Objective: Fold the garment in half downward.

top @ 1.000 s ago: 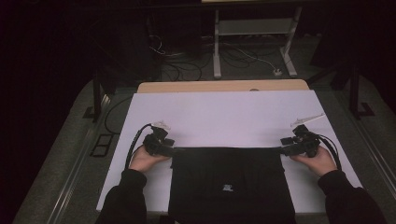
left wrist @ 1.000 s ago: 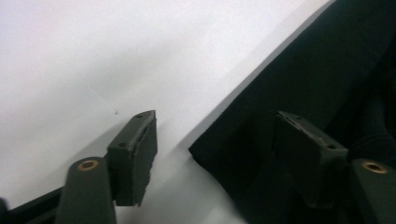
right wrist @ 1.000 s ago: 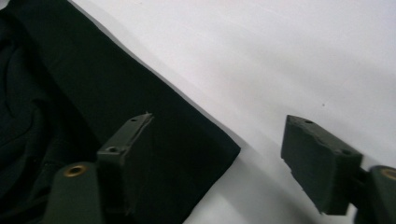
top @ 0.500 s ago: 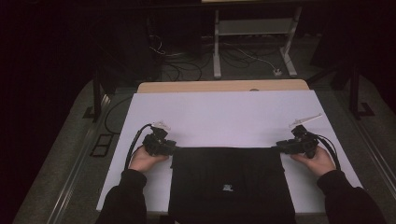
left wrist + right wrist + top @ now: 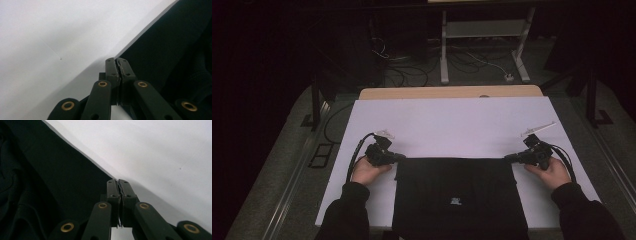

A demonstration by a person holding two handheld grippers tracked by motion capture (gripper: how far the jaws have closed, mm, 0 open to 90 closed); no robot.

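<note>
**White surface, one dark cloth**

A white sheet covers the surface [image 5: 462, 125], leaving a strip of pale wood bare along the far edge. A black garment [image 5: 457, 195] lies flat on the near middle, its far edge straight, a small pale mark near its centre, its near end reaching the surface's near edge.

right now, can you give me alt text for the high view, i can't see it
A person's two hands hold black grippers at the far corners of a black garment lying flat on a white table. The left gripper and right gripper each pinch a corner, jaws shut. Beyond the table, the dim floor has cables and a metal stand.
</note>
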